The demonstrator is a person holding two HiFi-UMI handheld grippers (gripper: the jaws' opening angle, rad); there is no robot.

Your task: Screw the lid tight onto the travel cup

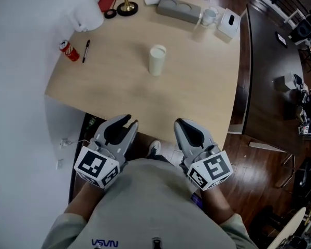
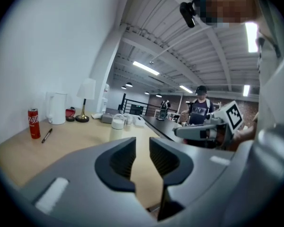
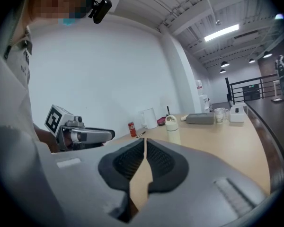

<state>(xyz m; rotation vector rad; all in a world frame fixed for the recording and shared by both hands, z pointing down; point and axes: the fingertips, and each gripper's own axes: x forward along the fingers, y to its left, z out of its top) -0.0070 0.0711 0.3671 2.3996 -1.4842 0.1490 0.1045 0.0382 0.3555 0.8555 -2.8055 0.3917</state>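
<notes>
**Task state before the grip.** The travel cup (image 1: 156, 64) stands upright near the middle of the surface (image 1: 119, 92), well apart from both grippers. Its lid (image 1: 158, 50) appears to sit on top; whether the thread is engaged or tight cannot be told from these views.

The left gripper (image 1: 129, 121) hangs over the near edge with its jaws a narrow gap apart and nothing between them. The right gripper (image 1: 179, 123) is beside it, jaws closed together and empty.

By this reading no part of the task is done yet. Reaching the cup, steadying its body with one gripper and turning the lid with the other are all left to do.

**Count:**
- one travel cup
- one lid
- two grippers
- one red can (image 1: 69, 51)
- one pen (image 1: 86, 51)
- one lamp (image 1: 127, 8)
- one white jug (image 1: 88, 17)
- one grey box (image 1: 179, 9)
- one glass mug (image 1: 209, 17)
- one tissue box (image 1: 228, 25)
</notes>
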